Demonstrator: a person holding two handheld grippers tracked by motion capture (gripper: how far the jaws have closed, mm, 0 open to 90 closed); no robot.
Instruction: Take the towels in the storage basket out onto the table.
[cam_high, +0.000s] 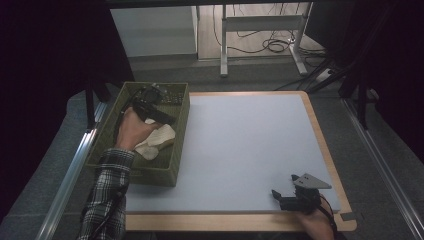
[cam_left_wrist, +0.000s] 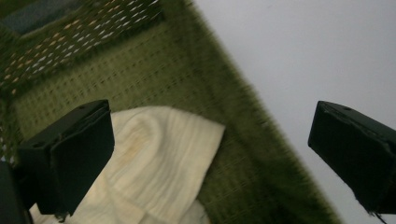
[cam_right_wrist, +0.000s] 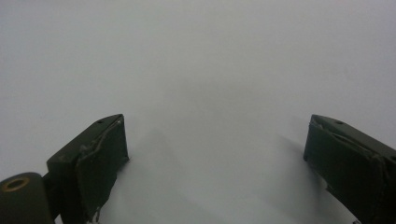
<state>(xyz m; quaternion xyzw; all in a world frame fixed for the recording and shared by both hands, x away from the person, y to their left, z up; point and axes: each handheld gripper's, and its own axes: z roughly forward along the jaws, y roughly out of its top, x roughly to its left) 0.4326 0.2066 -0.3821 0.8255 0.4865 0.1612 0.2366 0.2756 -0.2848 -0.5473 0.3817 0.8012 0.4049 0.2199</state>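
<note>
At the table's left edge, the left gripper (cam_high: 159, 117) hangs over the cloth (cam_high: 156, 140) in the green basket (cam_high: 177, 150), fingers apart; one may snag the basket wall. The right gripper (cam_high: 286, 189) rests near the front right corner, fingers apart.

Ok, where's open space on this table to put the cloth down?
The pale mat is bare from the green basket across to the right gripper. The basket is crowded: cloth, left gripper and hand.
</note>
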